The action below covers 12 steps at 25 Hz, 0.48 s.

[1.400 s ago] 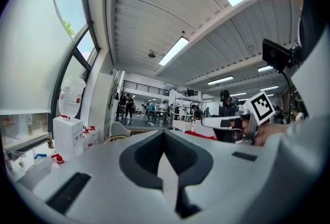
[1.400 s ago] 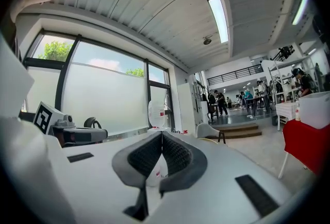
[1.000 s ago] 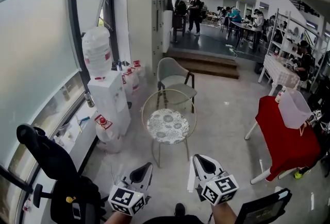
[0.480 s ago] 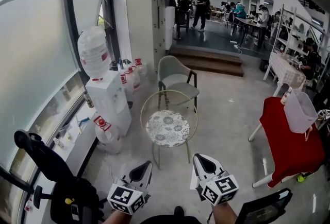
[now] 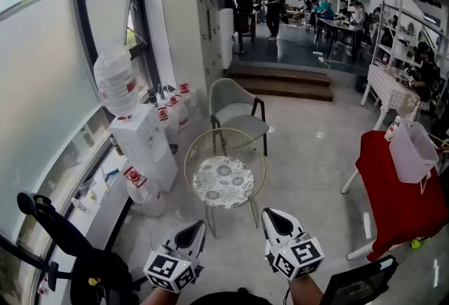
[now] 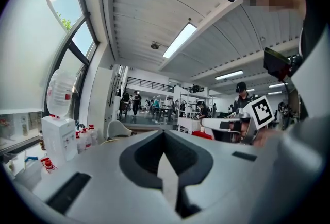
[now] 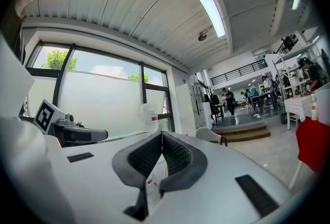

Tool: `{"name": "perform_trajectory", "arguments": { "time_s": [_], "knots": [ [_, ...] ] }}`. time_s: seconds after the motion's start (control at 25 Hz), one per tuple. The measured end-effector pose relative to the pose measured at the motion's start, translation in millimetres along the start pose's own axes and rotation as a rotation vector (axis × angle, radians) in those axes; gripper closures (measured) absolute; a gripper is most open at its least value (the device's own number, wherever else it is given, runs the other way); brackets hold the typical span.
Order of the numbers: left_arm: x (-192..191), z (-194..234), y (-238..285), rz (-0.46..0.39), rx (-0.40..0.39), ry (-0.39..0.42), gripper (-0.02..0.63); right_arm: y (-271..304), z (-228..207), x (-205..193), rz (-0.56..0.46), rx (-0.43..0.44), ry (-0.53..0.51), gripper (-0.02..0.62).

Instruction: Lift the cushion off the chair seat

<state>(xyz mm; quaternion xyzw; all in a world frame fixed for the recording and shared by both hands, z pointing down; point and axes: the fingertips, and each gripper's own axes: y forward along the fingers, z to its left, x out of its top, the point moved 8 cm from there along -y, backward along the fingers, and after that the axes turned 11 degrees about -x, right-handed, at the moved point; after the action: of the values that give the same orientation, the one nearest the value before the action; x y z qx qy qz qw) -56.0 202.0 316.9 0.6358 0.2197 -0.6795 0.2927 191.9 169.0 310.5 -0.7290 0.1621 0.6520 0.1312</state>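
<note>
Round grey-white patterned cushion point(image 5: 223, 182) lying flat on seat of round gold wire-frame chair point(image 5: 187, 158), out on the floor ahead. Left gripper point(image 5: 197, 229) and right gripper point(image 5: 273, 218) side by side, well short of chair. Both sets of jaws pressed together, empty.

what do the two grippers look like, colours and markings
They match. The left gripper and right gripper each have a smooth white shell that tapers to a point, with dark textured pads lining the jaws and dark rectangular slots on the shell. At the rear of each sits a white cube with black square markers.
</note>
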Motion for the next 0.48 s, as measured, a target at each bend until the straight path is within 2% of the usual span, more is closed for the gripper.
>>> {"name": "perform_trajectory", "arguments": {
  "time_s": [0.28,0.48],
  "knots": [
    [1.2,-5.9,41.9,0.013,0.009,0.019,0.600,11.3,-41.3,-3.3,0.008,0.011,0.010,0.586],
    [0.5,-0.7,56.0,0.033,0.023,0.020,0.600,26.2,-55.8,-5.2,0.011,0.019,0.027,0.586]
  ]
}}
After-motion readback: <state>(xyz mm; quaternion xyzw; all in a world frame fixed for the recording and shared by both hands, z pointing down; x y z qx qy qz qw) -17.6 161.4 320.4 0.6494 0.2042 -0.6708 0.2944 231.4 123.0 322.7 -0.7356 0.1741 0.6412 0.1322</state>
